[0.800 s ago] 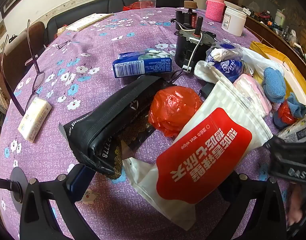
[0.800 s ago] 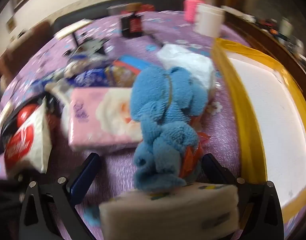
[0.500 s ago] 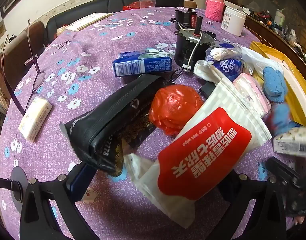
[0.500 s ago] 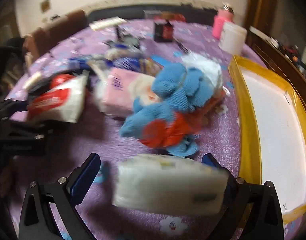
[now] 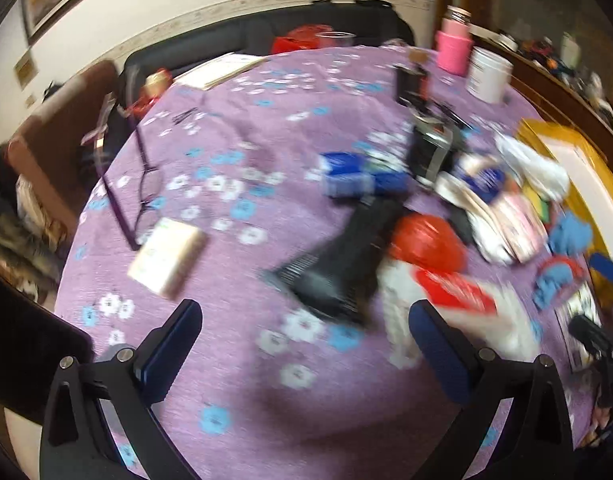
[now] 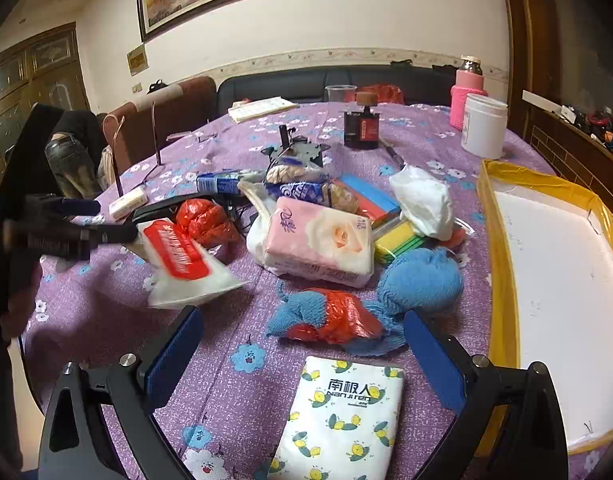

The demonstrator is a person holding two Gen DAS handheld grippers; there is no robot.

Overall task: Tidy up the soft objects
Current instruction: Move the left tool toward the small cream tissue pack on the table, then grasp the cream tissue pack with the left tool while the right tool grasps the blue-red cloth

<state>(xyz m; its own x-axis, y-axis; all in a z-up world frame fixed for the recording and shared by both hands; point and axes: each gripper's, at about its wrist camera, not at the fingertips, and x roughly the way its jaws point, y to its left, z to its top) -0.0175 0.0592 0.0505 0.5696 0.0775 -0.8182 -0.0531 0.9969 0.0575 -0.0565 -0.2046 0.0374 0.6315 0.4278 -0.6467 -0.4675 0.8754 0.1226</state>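
My right gripper (image 6: 302, 344) is open and empty above the purple tablecloth. A white tissue pack with bee prints (image 6: 342, 420) lies flat between its fingers, near the table's front. Just beyond lie a blue towel wrapped with red plastic (image 6: 330, 320) and a blue towel ball (image 6: 422, 280). A pink tissue pack (image 6: 318, 240) and a red-and-white wet wipe pack (image 6: 182, 264) lie further back. My left gripper (image 5: 306, 344) is open and empty, pulled back from the pile; it also shows in the right wrist view (image 6: 78, 232). The left wrist view is blurred; the wipe pack (image 5: 458, 304) lies right of it.
A yellow-rimmed white tray (image 6: 502, 280) stands at the right. A black pouch (image 5: 338, 268), a red plastic ball (image 5: 426, 244), a blue pack (image 5: 358, 176), glasses (image 5: 142, 200) and a small soap pack (image 5: 166, 256) lie on the cloth. A white jar (image 6: 484, 126) and pink bottle stand behind.
My right gripper has let go of the bee-print tissue pack, which now lies on the table, and has pulled back. My left gripper has swung back and leftward away from the wipe pack.
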